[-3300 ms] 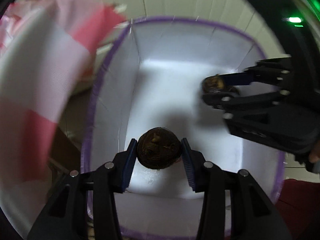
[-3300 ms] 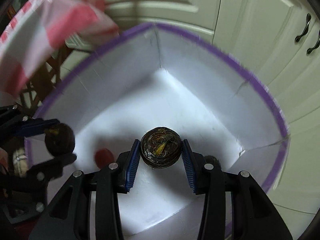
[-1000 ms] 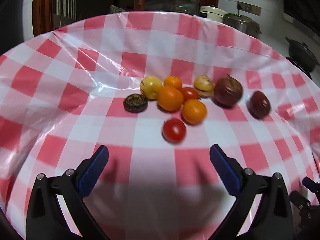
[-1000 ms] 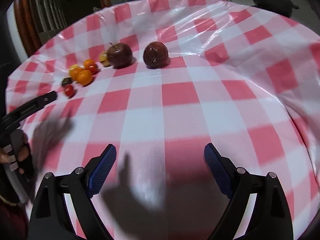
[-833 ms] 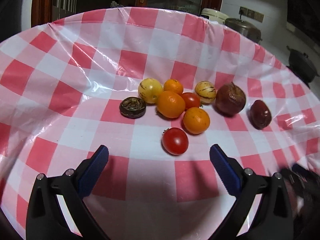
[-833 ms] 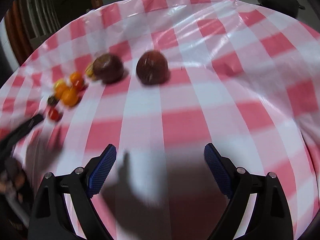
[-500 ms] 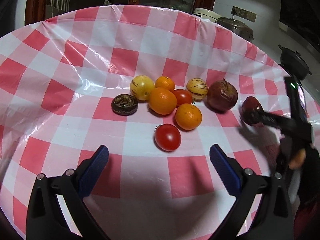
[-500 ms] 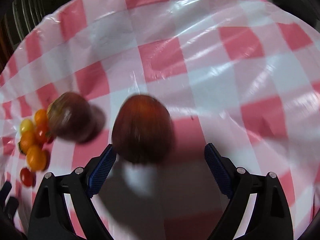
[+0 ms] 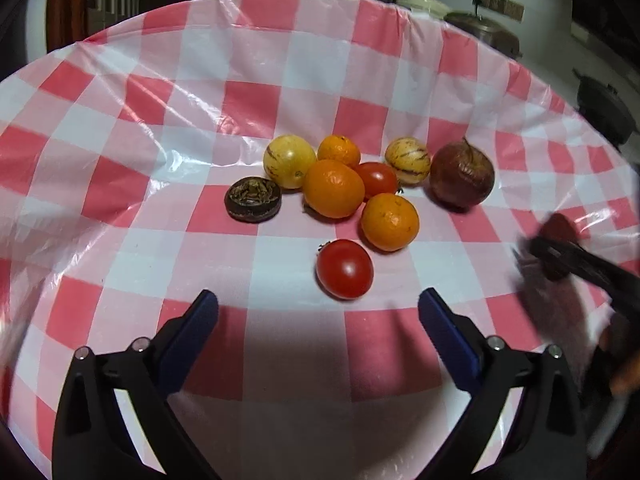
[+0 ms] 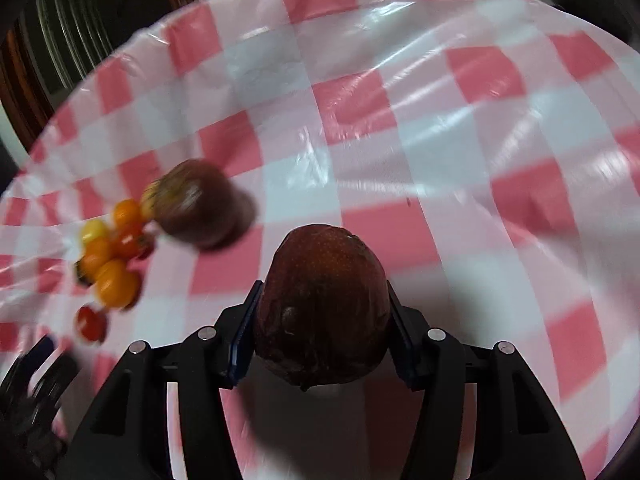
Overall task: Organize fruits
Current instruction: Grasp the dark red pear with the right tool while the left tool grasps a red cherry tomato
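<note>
My right gripper [image 10: 320, 328] is shut on a dark red apple [image 10: 322, 304]; both pads press its sides just above the checked cloth. It shows blurred in the left wrist view [image 9: 558, 240] at the right edge. My left gripper [image 9: 318, 320] is open and empty, with a red tomato [image 9: 345, 269] just ahead between its fingers. Beyond lie oranges [image 9: 334, 189], another tomato [image 9: 378, 179], two yellow striped fruits [image 9: 289, 156], a dark flat round fruit [image 9: 253, 199] and a brown wrinkled apple [image 9: 462, 179].
A red and white checked plastic cloth [image 9: 240, 64] covers the table. Pots [image 9: 484, 34] stand on a counter beyond the far edge. The brown apple [image 10: 196, 204] lies left of my right gripper, the small fruit cluster [image 10: 112, 256] farther left.
My right gripper moved onto the dark red apple and shut on it. My left gripper came closer to the fruit cluster, still open.
</note>
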A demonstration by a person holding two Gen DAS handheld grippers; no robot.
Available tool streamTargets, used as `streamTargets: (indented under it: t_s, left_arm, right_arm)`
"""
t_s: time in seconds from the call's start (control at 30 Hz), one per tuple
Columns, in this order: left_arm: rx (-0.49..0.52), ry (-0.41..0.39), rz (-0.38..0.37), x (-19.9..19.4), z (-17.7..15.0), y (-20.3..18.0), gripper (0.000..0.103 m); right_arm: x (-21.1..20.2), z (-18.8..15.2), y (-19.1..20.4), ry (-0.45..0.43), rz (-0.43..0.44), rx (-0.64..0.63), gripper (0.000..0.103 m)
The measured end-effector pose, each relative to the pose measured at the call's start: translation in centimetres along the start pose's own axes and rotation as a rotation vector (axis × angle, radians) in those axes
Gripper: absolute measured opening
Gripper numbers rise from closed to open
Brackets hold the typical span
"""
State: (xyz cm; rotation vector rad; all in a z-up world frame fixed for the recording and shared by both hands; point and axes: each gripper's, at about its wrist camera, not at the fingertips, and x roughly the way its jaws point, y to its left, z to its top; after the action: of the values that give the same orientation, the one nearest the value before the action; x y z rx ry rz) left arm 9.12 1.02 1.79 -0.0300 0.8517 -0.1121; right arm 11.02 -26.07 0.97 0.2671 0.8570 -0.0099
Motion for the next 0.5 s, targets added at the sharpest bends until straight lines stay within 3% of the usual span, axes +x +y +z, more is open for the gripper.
streamTargets:
  t_s: [0.13, 0.27, 0.4, 0.5]
  left_arm:
    - [0.057, 0.02, 0.017, 0.9, 1.2, -1.0, 0.086]
    - [0.071, 0.077, 0.024, 2.6, 1.3, -1.0, 0.055]
    - [0.082, 0.068, 0.012, 2.8, 1.1, -1.0, 0.035]
    - [0.083, 0.058, 0.014, 2.7, 1.1, -0.9, 0.034]
  right_arm:
    - [-3.0, -3.3, 0.5, -0.019, 0.045, 0.008, 0.055]
    - [-3.7, -4.5, 1.0, -0.036, 0.063, -0.005, 0.055]
    - [-3.7, -5.0, 2.2, -0.042, 0.062, -0.033, 0.055]
    - [-3.3, -5.0, 2.1, -0.041, 0.064, -0.033, 0.055]
